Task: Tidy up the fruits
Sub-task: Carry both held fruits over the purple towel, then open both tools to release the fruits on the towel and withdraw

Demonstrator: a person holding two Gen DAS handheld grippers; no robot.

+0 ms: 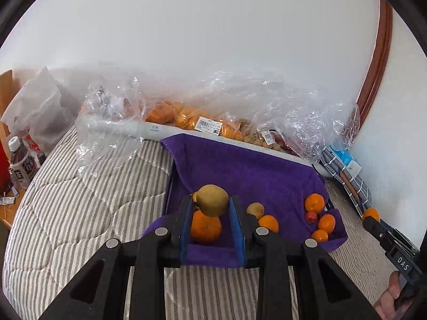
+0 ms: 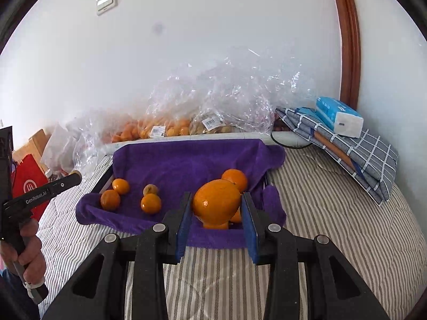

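Observation:
A tray lined with a purple towel (image 1: pixel 248 168) lies on the striped bed and holds several oranges and a kiwi (image 1: pixel 255 210). My left gripper (image 1: pixel 212 202) is shut on a brown-green kiwi (image 1: pixel 212 200), held above an orange (image 1: pixel 206 226) at the tray's near left. My right gripper (image 2: pixel 216 205) is shut on a large orange (image 2: pixel 216 204), held above the tray's near right (image 2: pixel 186 160). Oranges (image 2: pixel 114 194) and a kiwi (image 2: pixel 150 188) lie at the tray's left. The right gripper also shows in the left wrist view (image 1: pixel 369 220).
Clear plastic bags of oranges (image 1: pixel 186 117) and other fruit lie along the wall behind the tray. A folded checked cloth with a tissue pack (image 2: pixel 339 117) lies at the right. Bottles (image 1: pixel 20 162) and a white bag (image 1: pixel 40 112) stand at the left. A striped quilt (image 1: pixel 88 200) surrounds the tray.

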